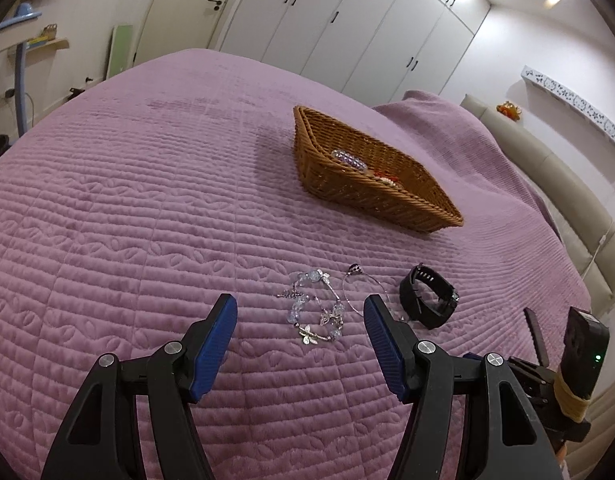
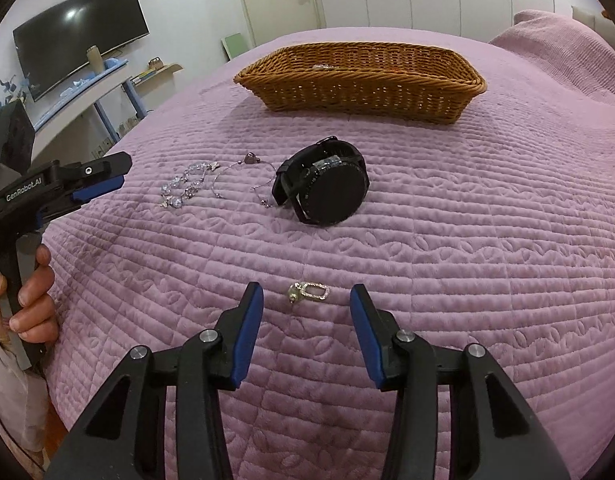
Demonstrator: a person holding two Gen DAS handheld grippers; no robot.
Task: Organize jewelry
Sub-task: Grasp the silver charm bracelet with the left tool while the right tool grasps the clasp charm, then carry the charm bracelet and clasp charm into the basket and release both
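Note:
A beaded crystal bracelet (image 1: 313, 307) lies on the purple bedspread just ahead of my open, empty left gripper (image 1: 299, 307); it also shows in the right wrist view (image 2: 183, 189). A thin wire bangle (image 1: 361, 286) (image 2: 243, 176) and a black watch (image 1: 427, 294) (image 2: 327, 190) lie to its right. A small silver earring (image 2: 309, 292) lies between the tips of my open, empty right gripper (image 2: 306, 294). The wicker basket (image 1: 387, 196) (image 2: 363, 88) stands further back and holds a clear bead bracelet (image 1: 349, 159) and a red-white piece (image 1: 385, 178).
The quilted bedspread (image 1: 147, 220) covers the whole bed. A raised pillow bump (image 2: 547, 52) and beige headboard (image 1: 567, 168) lie beyond the basket. The left gripper's body (image 2: 47, 188) and the hand holding it show at the left of the right wrist view.

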